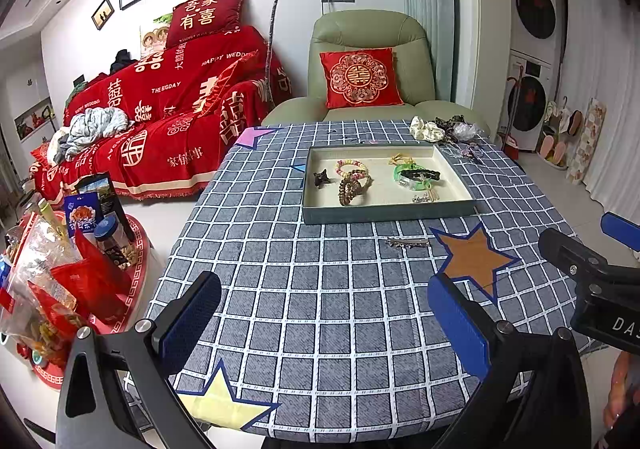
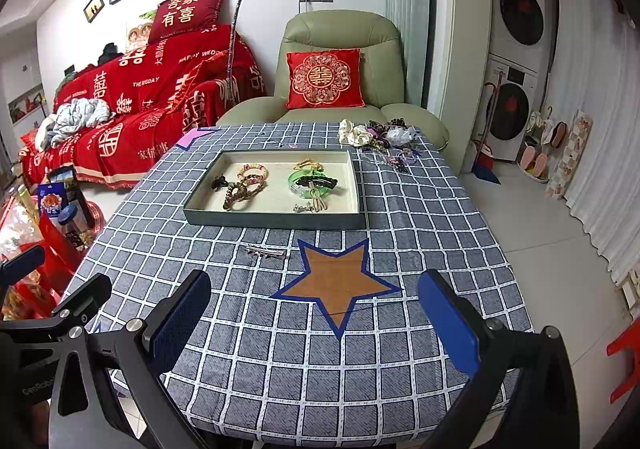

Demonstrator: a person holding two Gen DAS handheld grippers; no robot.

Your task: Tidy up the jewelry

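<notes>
Now we hold both grippers, left gripper (image 1: 324, 321) and right gripper (image 2: 320, 321), fingers spread and empty, above the tabletop (image 2: 280, 369); a hair clip (image 2: 266, 251) lies before the tray (image 2: 272, 220).

Both wrist cameras look forward from the desk's (image 1: 280, 289) near edge, left view beside right; both share the tray (image 2: 276, 219) and armchair (image 2: 340, 61) beyond.
</notes>
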